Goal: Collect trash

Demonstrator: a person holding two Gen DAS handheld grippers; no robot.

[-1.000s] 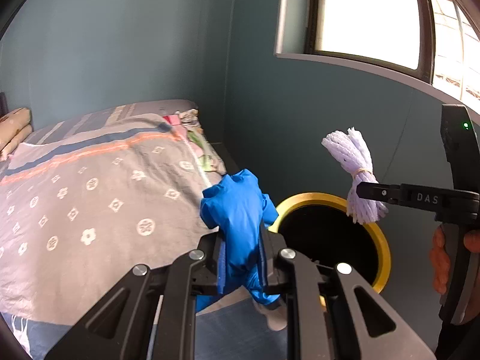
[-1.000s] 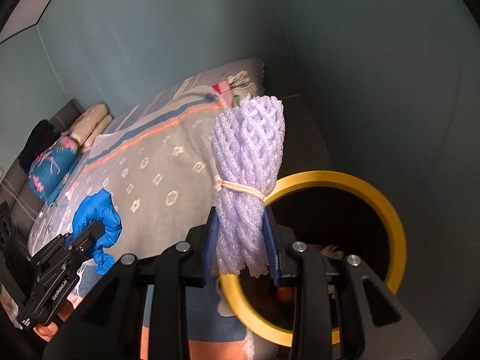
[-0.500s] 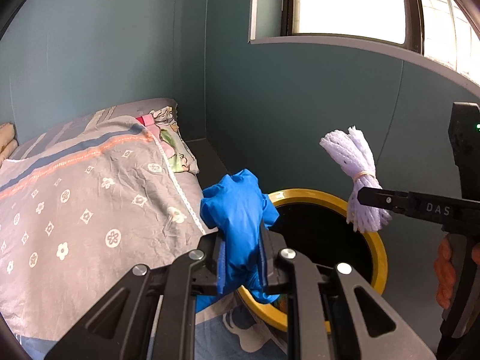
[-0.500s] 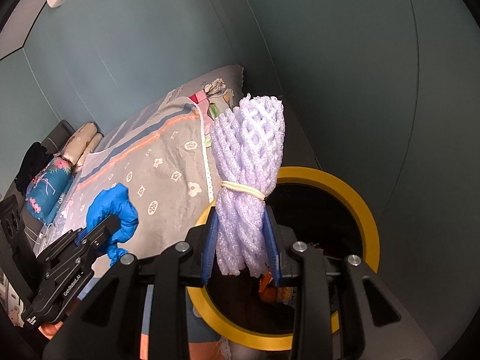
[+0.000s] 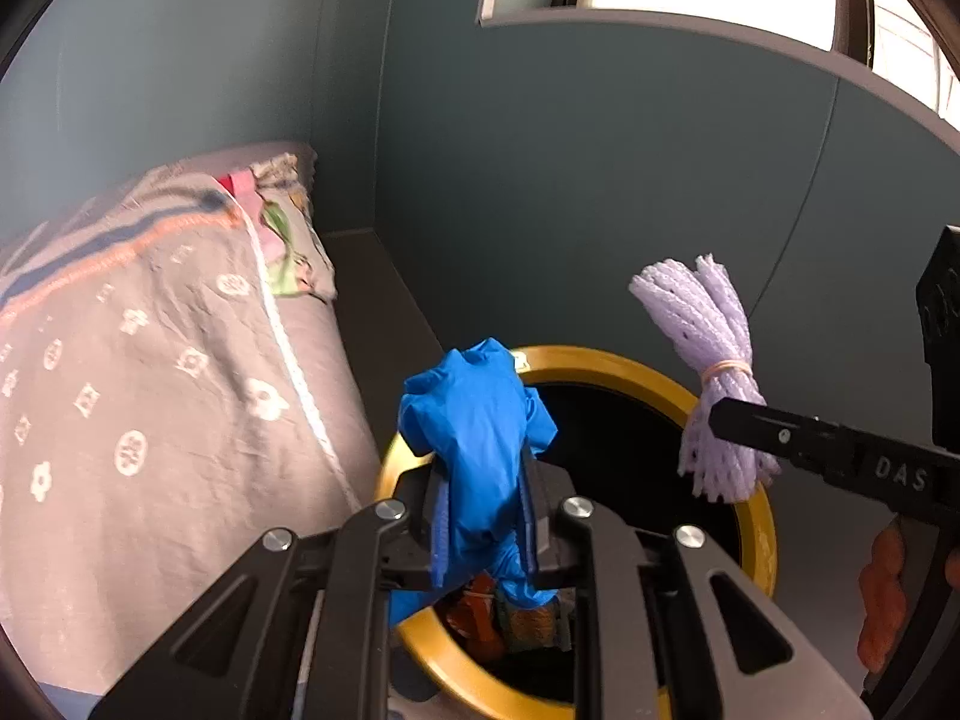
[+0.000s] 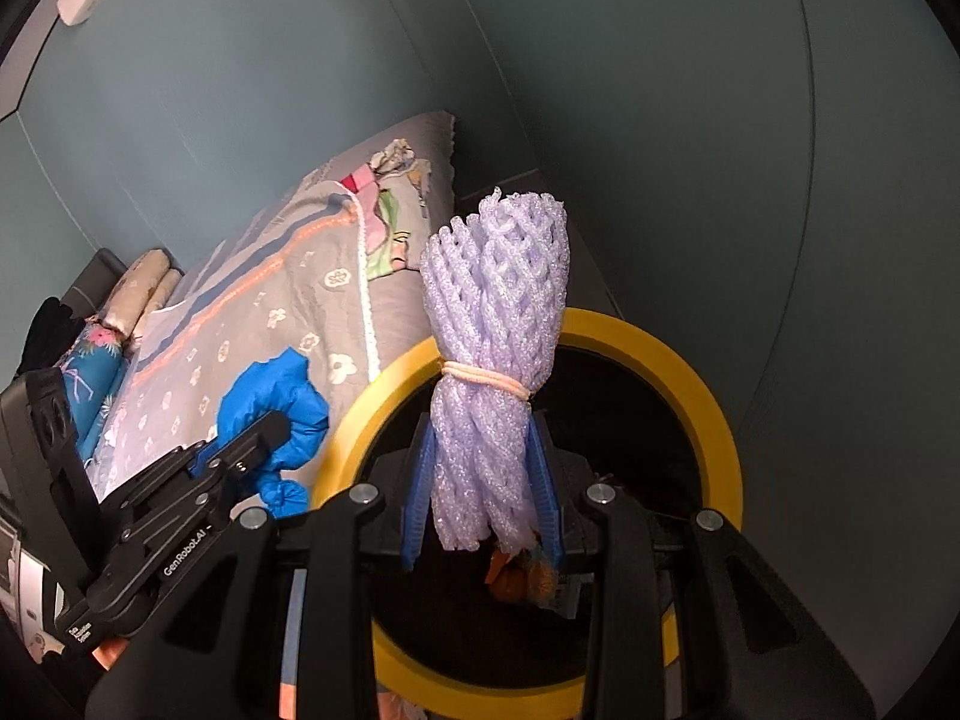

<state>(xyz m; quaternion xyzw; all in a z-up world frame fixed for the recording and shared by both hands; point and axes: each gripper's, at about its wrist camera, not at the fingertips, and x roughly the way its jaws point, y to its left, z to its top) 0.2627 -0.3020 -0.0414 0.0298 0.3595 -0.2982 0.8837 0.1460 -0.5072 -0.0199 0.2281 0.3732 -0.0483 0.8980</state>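
Note:
A crumpled blue glove (image 5: 480,420) is pinched in my left gripper (image 5: 483,516), which is shut on it above the near left rim of a round bin with a yellow rim (image 5: 606,360). My right gripper (image 6: 483,486) is shut on a bundle of lilac foam netting (image 6: 495,324) tied with a rubber band, held upright over the bin (image 6: 708,396). In the left wrist view the netting (image 5: 714,354) hangs over the bin's right rim. The right wrist view shows the glove (image 6: 279,408) left of the bin. Orange and brown scraps (image 6: 522,576) lie inside the bin.
A bed with a grey flower-print cover (image 5: 150,372) runs along the left, its edge touching the bin. Teal walls (image 5: 600,180) close the corner behind the bin, with a window sill (image 5: 690,30) above. Pillows (image 6: 144,288) lie at the bed's far end.
Both grippers have come nearer and lower towards the bin, keeping their loads. The glove now hangs over the bin's left rim, and the bin fills more of both views.

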